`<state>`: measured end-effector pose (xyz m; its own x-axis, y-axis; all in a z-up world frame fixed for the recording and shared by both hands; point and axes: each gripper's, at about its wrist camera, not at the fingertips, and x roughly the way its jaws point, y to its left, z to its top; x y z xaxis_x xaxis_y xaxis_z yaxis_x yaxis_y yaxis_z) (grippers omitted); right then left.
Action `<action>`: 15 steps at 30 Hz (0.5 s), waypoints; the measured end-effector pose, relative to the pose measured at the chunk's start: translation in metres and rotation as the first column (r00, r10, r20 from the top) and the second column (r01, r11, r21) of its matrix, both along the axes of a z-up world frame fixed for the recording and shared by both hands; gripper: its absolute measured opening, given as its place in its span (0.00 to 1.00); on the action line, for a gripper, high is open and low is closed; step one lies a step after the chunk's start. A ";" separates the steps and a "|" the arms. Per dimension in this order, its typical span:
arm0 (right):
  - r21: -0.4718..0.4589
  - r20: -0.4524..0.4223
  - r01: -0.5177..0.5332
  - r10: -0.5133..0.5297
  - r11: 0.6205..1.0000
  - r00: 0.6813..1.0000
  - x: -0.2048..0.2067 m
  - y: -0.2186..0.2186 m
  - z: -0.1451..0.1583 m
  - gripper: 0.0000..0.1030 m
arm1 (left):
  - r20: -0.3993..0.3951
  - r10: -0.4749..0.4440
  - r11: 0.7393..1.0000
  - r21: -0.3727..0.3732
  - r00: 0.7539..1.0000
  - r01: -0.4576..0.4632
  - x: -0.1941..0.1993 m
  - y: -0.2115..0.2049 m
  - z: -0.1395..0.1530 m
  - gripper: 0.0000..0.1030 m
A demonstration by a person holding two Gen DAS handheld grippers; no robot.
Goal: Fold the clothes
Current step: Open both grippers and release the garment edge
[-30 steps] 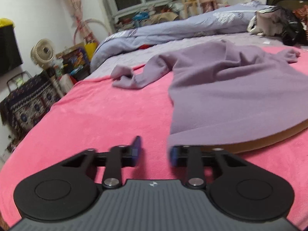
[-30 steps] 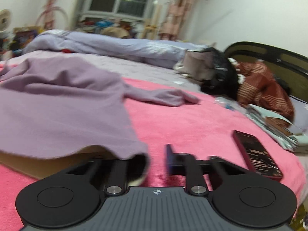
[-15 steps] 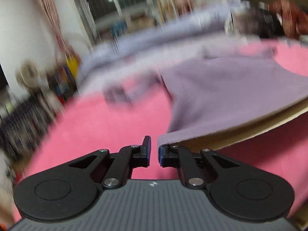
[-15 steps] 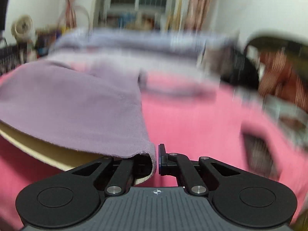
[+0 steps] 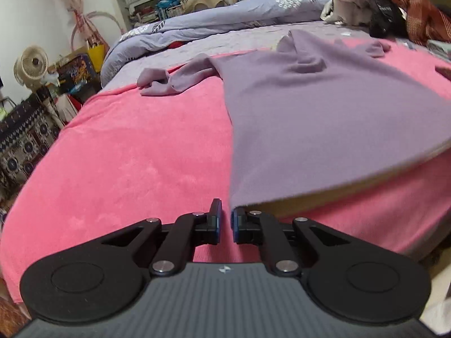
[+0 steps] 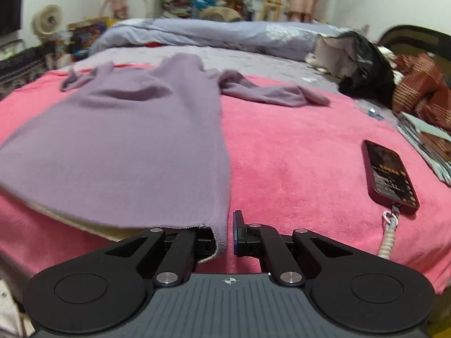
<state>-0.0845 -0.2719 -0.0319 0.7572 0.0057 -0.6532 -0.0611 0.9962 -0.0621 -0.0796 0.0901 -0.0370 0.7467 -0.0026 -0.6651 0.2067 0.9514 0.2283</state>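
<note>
A lilac long-sleeved garment [image 5: 324, 107] lies spread on the pink blanket [image 5: 126, 155], its cream lining showing along the lifted hem. Its sleeves reach out to the left [image 5: 169, 80] and to the right [image 6: 276, 94]. My left gripper [image 5: 226, 221] is nearly shut at the hem's left corner, which rests on the right finger; a narrow gap shows between the pads. My right gripper [image 6: 229, 232] is shut on the hem's right corner [image 6: 218, 225], with cloth draped over its left finger. The hem hangs raised between both grippers.
A phone [image 6: 390, 173] with a coiled cord lies on the blanket at the right. A blue-grey duvet [image 5: 225, 19] is bunched at the back. A black bag [image 6: 366, 70] and plaid cloth [image 6: 422, 84] sit at the headboard. A fan [image 5: 31, 64] and clutter stand left of the bed.
Both grippers closed at the hem corners and lifted the hem off the blanket. The garment is pulled flatter and straighter toward me.
</note>
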 end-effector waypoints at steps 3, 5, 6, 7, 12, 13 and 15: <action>0.039 -0.040 -0.067 0.069 0.997 0.997 -0.007 -0.008 0.004 0.13 | -0.021 -0.008 1.000 -0.026 1.000 0.008 -0.006 0.008 0.004 0.21; 0.079 -0.076 -0.099 0.105 0.992 0.992 -0.014 -0.019 0.005 0.17 | -0.044 0.004 0.999 -0.038 0.999 -0.006 -0.007 0.017 0.006 0.22; 0.097 -0.080 -0.103 0.111 0.990 0.991 -0.019 -0.026 0.007 0.18 | -0.047 0.033 0.999 -0.023 0.998 -0.034 -0.011 0.023 0.008 0.22; 0.118 -0.079 -0.101 0.111 0.988 0.991 -0.023 -0.036 0.009 0.21 | -0.042 0.061 0.998 -0.003 0.997 -0.061 -0.015 0.030 0.012 0.22; 0.154 0.006 -0.028 0.027 0.988 1.000 -0.025 -0.067 0.039 0.27 | 0.072 0.202 0.978 0.038 0.977 -0.205 -0.011 0.062 0.049 0.29; 0.169 0.037 -0.011 0.005 0.986 0.999 -0.019 -0.073 0.047 0.30 | 0.112 0.205 0.977 0.031 0.972 -0.210 -0.004 0.062 0.060 0.30; 0.197 0.097 0.021 -0.041 0.980 0.994 -0.006 -0.084 0.061 0.39 | 0.178 0.150 0.988 -0.007 0.973 -0.151 0.013 0.050 0.079 0.32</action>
<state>-0.0904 -0.3560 0.0289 0.8204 0.1013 -0.5627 -0.0332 0.9910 0.1299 -0.0664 0.1398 0.0415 0.8442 0.1229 -0.5218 0.0167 0.9669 0.2547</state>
